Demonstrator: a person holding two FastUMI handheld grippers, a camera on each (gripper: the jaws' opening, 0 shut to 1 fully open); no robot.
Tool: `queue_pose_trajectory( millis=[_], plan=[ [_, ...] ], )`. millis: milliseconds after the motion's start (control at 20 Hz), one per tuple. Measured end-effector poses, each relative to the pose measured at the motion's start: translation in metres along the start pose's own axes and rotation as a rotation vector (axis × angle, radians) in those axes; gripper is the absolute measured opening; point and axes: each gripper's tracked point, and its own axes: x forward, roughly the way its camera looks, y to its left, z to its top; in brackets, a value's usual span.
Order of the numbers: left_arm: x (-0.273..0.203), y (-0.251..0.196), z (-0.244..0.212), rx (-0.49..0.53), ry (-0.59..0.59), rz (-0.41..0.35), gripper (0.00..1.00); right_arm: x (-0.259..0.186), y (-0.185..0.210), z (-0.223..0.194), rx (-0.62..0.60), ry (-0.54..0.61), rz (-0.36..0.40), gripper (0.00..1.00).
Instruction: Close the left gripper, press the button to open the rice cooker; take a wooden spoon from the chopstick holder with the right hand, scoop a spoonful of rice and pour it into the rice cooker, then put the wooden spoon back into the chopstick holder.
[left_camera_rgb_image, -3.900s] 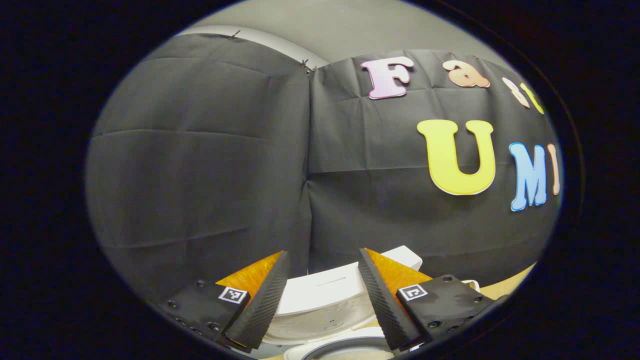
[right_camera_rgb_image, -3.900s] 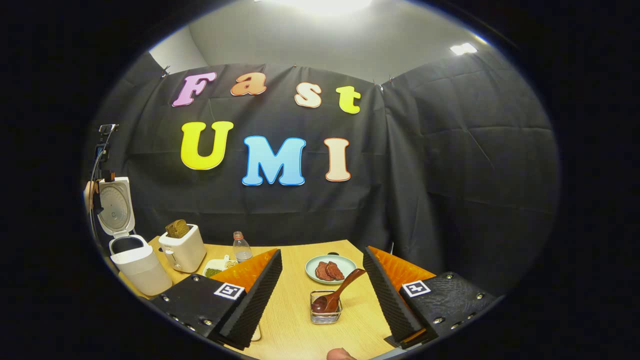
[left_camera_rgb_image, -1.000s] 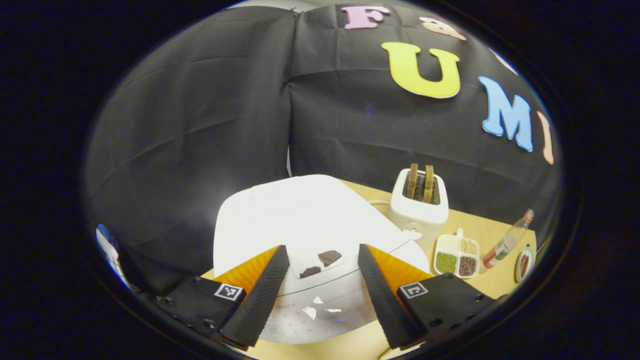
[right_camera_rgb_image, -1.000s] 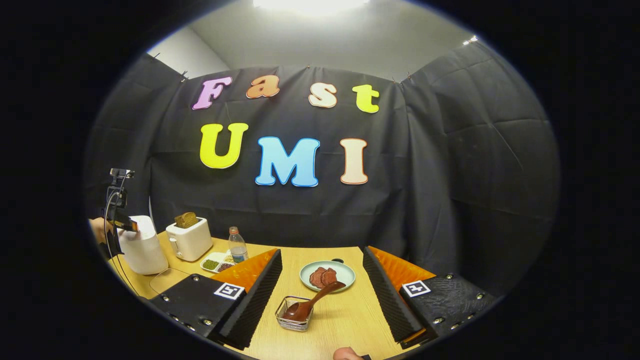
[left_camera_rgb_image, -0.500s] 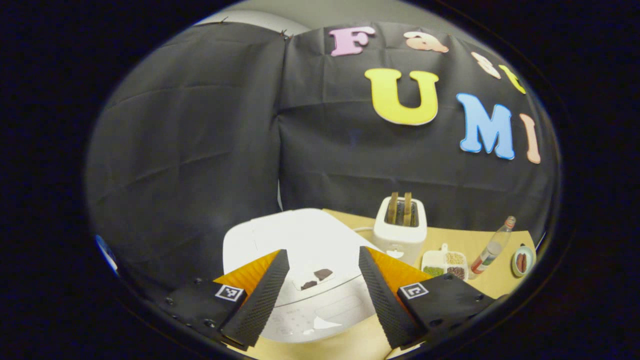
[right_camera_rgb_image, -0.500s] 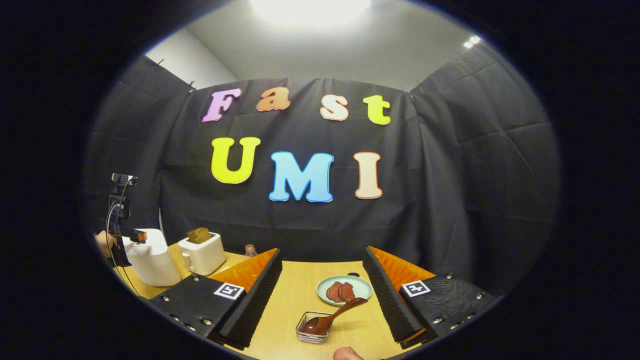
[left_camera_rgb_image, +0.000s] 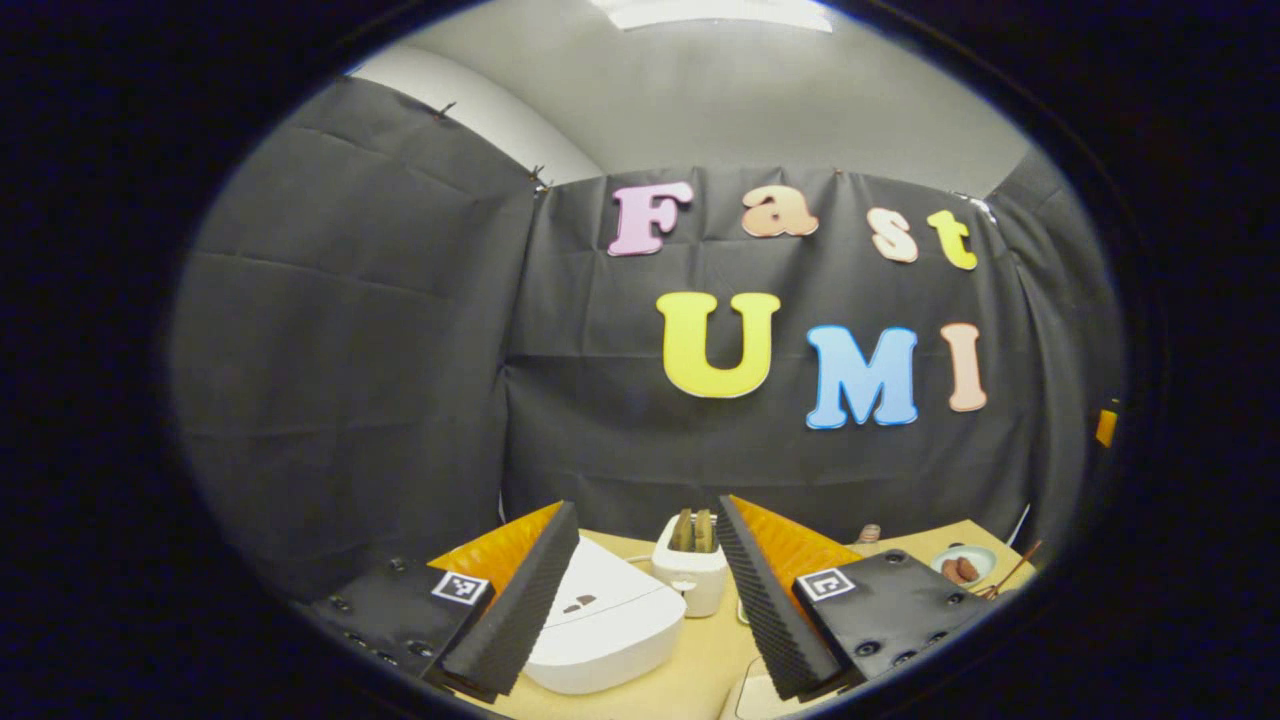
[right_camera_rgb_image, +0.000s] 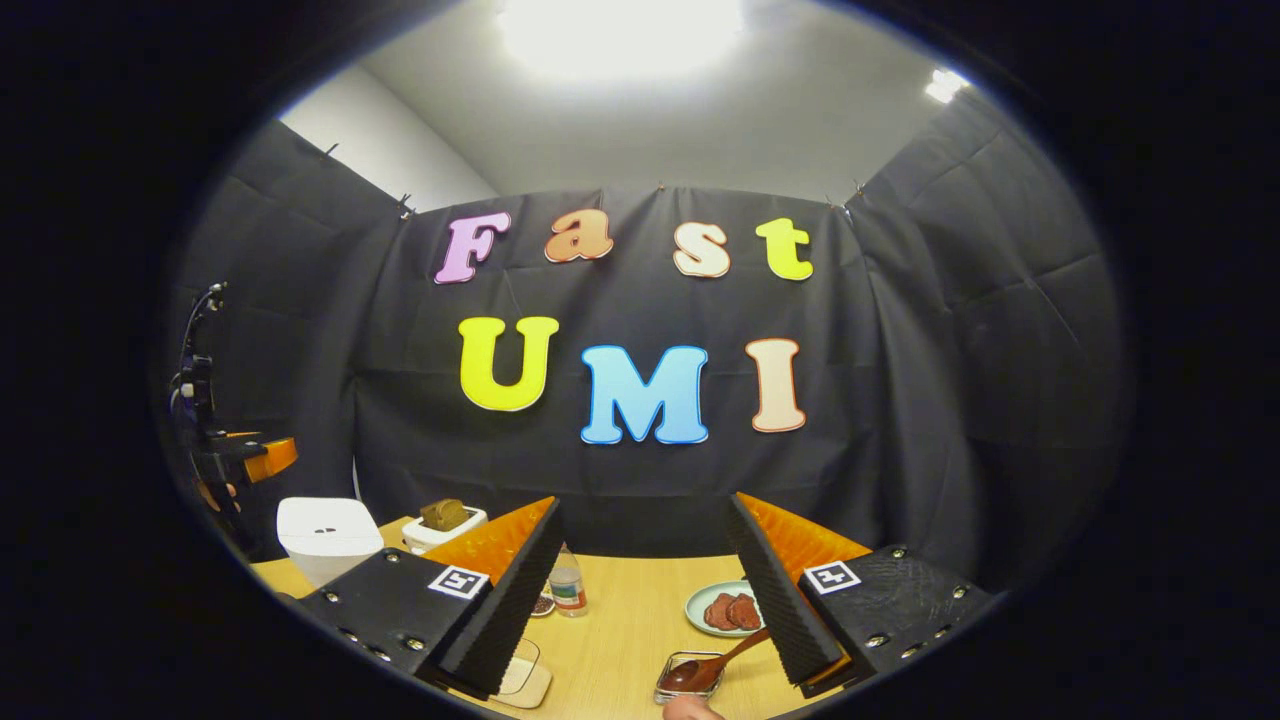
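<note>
Lid of the rice cooker (left_camera_rgb_image: 600, 620) sits down flat, so by my reading the cooker reads closed and the button press looks undone from how things lie. In the left gripper view my left gripper (left_camera_rgb_image: 640, 590) hangs above and short of the cooker with its jaws spread wide and nothing between them. The task wants them together before pressing; going down like this, the two fingers would straddle the dark button patch and miss it, or skid across the smooth white lid. In the right gripper view the same gripper (right_camera_rgb_image: 255, 460) shows off to the left, above the cooker (right_camera_rgb_image: 325, 535).

Toaster (left_camera_rgb_image: 692, 570) stands just beside the cooker's right flank. I judge a sideways drift on the press could knock it.

Right gripper (right_camera_rgb_image: 645, 600) is parted too, empty, raised above the table (right_camera_rgb_image: 620, 640). A small bottle (right_camera_rgb_image: 567, 588) stands near its left finger, and a pale square dish (right_camera_rgb_image: 522, 682) lies low by that finger's tip; a careless drop could clip either. The wooden spoon (right_camera_rgb_image: 715, 662) leans out of the wire chopstick holder (right_camera_rgb_image: 682, 690), handle slanting up toward the right finger. The holder looks light, so I expect a crooked pull would drag or tip it. The plate (right_camera_rgb_image: 722, 607) with dark slices lies just behind.

Bare tabletop between bottle and plate gives the best lane for moving. The near table edge is hidden under the fingers; I cannot place it. I cannot tell where the rice lies.
</note>
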Motion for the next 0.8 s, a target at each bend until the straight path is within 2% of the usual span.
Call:
queue_pose_trajectory(
  millis=[300,450,800],
  plan=[
    [-0.054,-0.014,0.024,0.04,-0.09,-0.052,0.94,-0.002,0.02,0.005,0.031,-0.028,0.009,0.99],
    [-0.064,-0.018,0.019,0.012,-0.083,-0.073,0.96,-0.002,0.03,0.003,0.03,-0.026,0.014,0.99],
    [-0.065,-0.007,0.017,-0.002,-0.071,-0.051,0.94,0.004,0.053,0.006,0.036,-0.03,0.052,0.99]
  ],
)
